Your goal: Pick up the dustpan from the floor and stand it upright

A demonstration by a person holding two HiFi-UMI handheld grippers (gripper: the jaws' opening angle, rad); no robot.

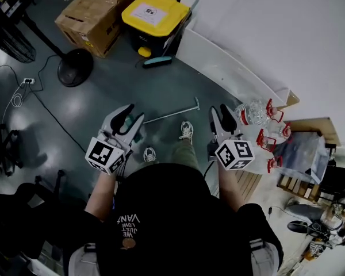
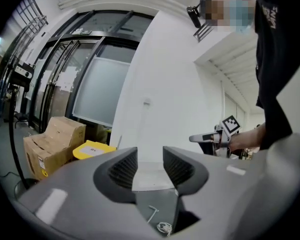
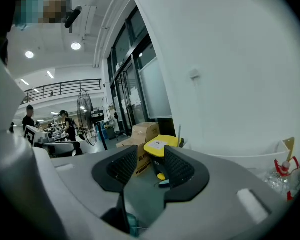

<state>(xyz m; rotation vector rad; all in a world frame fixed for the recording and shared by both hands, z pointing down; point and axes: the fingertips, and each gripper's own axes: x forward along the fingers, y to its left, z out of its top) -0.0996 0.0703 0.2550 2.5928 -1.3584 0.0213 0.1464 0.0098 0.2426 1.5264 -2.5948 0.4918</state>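
Standing person: is looking down over a black top, both forearms reaching forward, one gripper in each hand, shoes point(image 1: 186, 130) showing on the grey floor point(image 1: 161, 85) between them.
Left gripper point(image 1: 133, 114): is pointing ahead and almost level; its jaws are standing wide apart with nothing between the pads.
Right gripper point(image 1: 220, 112): is pointing ahead and tipping slightly down; its jaws are also gaping and gripping nothing.
Dustpan point(image 1: 172, 111): is lying flat on the floor just ahead of the shoes, its thin metal handle stretching between the two grippers, neither one touching it; a teal part is peeking out beside the left gripper.
Head view only: is showing the handle's whole length, the clear bottles point(image 1: 250, 112) with red handles beside the right gripper, and a round fan base point(image 1: 75, 66).
Left gripper view only: is showing the right gripper off to the side, against the white wall point(image 2: 165, 84).
Right gripper view only: is showing a standing fan point(image 3: 85, 116) and people point(image 3: 67, 126) far back in the hall.
Both gripper views: are catching the yellow-lidded bin point(image 3: 160, 145) and cardboard boxes point(image 3: 142, 131) ahead.
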